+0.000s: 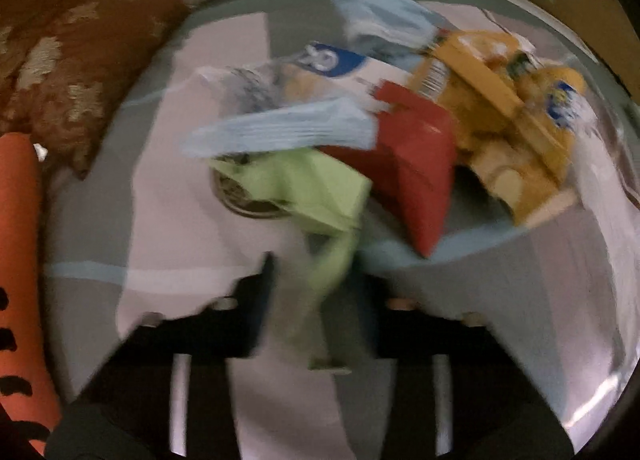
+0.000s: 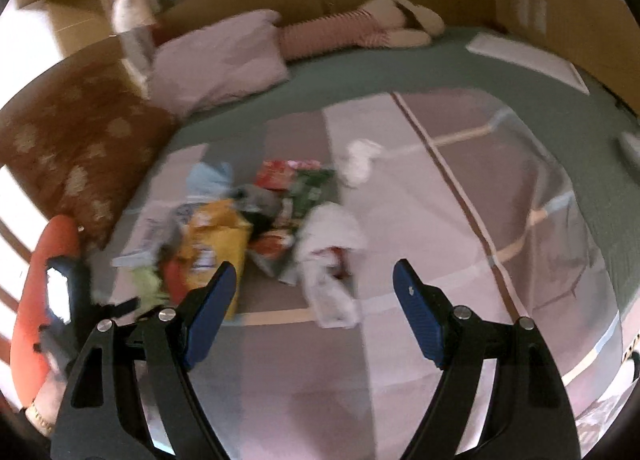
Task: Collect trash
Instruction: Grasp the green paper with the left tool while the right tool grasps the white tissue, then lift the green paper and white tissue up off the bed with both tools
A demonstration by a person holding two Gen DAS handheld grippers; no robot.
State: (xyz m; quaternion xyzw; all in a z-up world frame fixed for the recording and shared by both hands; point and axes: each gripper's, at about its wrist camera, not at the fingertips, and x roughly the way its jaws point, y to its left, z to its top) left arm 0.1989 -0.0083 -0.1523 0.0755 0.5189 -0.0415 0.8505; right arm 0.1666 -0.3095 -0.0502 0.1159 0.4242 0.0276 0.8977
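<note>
The left gripper (image 1: 316, 300) has narrowed around a green wrapper (image 1: 316, 195) (too blurred to tell whether the pads press it), at the near edge of the trash pile (image 2: 256, 219) on the bed (image 2: 400, 360). The right gripper (image 2: 314, 292) hangs wide, holding nothing.

Glossy red foil-like snack packet (image 1: 408, 175); matt lime-green soft cloth piece (image 1: 308, 187); shiny yellow plastic wrapper (image 1: 500, 107). Smooth matt patchwork bed cover (image 2: 400, 340). Textured blue pads (image 2: 212, 308) on matt black plastic tongs (image 2: 314, 292).
</note>
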